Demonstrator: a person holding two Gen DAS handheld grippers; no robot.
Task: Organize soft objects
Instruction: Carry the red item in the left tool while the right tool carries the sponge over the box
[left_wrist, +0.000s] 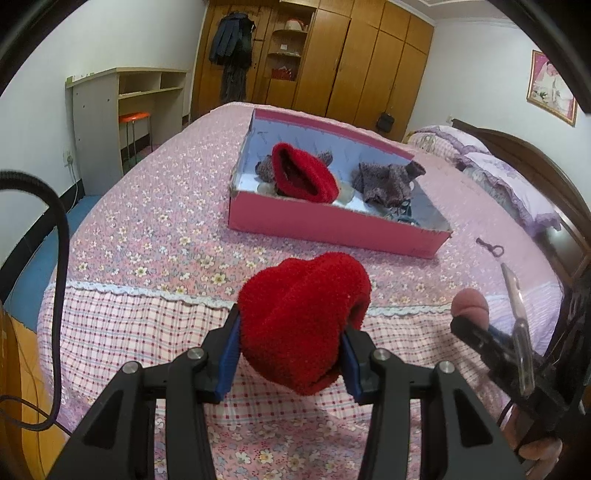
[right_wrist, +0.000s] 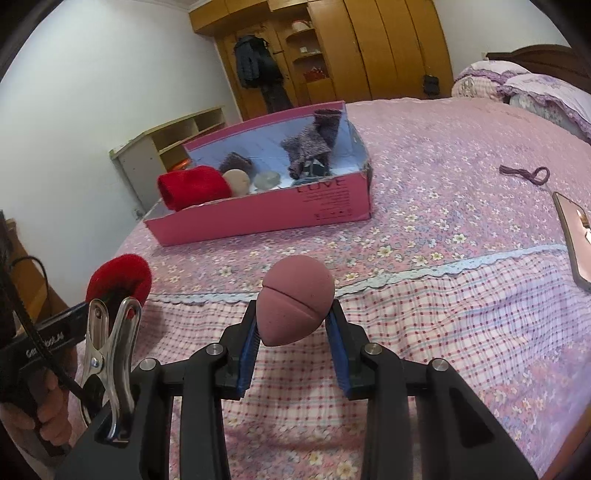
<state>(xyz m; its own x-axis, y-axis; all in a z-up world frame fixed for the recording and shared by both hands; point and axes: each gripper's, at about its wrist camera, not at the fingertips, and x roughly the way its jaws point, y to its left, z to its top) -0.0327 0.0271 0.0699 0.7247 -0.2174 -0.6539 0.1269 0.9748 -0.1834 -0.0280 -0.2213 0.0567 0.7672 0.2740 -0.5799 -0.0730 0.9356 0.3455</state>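
Observation:
My left gripper (left_wrist: 290, 332) is shut on a fluffy red sock (left_wrist: 301, 321), held above the near edge of the bed; the sock also shows in the right wrist view (right_wrist: 120, 282). My right gripper (right_wrist: 293, 325) is shut on a pink egg-shaped sponge (right_wrist: 293, 301), whose tip shows in the left wrist view (left_wrist: 471, 302). Ahead on the bed stands an open pink box (left_wrist: 332, 225) (right_wrist: 266, 218). It holds another red sock (left_wrist: 304, 171) (right_wrist: 194, 186), grey-purple knitted socks (left_wrist: 386, 179) (right_wrist: 310, 142) and round sponges (right_wrist: 238, 181).
The bed has a pink floral cover (left_wrist: 166, 221). A dark hair tie (right_wrist: 526, 173) and a phone (right_wrist: 576, 236) lie to the right of the box. Pillows (right_wrist: 524, 88) are at the head. A wardrobe (left_wrist: 354, 59) and a shelf unit (left_wrist: 122, 110) stand beyond.

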